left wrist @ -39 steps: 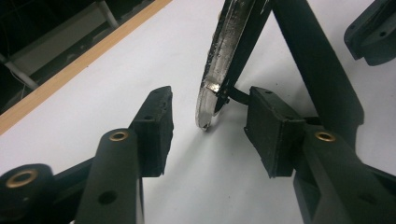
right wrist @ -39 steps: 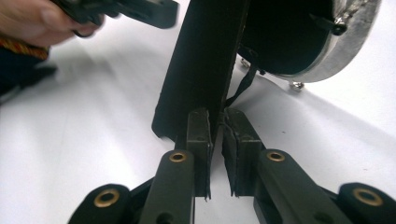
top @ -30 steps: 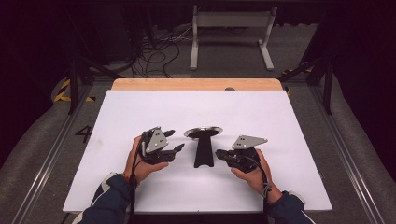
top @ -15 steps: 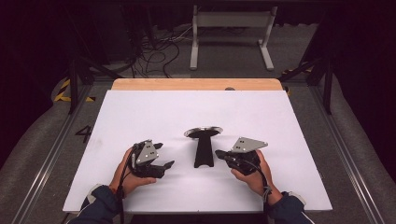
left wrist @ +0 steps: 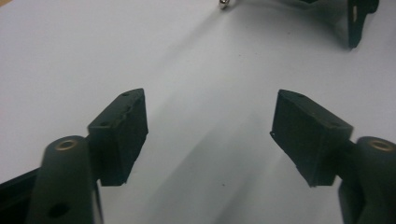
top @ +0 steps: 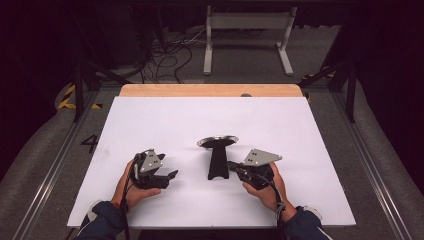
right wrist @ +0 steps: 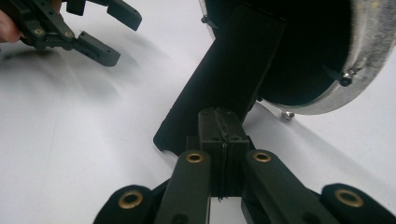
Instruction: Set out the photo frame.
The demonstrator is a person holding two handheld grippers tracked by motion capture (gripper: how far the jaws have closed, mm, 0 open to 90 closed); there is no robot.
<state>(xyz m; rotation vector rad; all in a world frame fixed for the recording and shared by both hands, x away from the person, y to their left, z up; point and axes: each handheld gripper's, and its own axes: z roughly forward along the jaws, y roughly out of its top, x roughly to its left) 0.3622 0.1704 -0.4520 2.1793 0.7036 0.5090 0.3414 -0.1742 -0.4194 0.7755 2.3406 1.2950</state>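
Observation:
A black stand point(top: 218, 161) lies on the white table point(top: 210, 120), its post pointing toward me and its round metal disc point(top: 217, 141) at the far end. My right gripper point(top: 231, 166) is shut with nothing between its jaws, its tips close beside the foot of the post. In the right gripper view, the closed right gripper point(right wrist: 219, 123) sits just before the black stand point(right wrist: 229, 74) and the disc point(right wrist: 373, 60). My left gripper point(top: 170, 176) rests open to the left of the stand, apart from it. The left gripper view shows the left gripper point(left wrist: 210, 116) wide open over bare table.
A small screw point(right wrist: 287, 115) lies on the table under the disc. A wooden strip point(top: 210, 90) edges the table's far side. Beyond it are floor cables point(top: 165, 55) and a white frame point(top: 247, 30). Metal rails point(top: 50, 170) run along both sides.
My left gripper has drawn back toward the near edge and to the left, away from the stand. The right gripper has barely moved.

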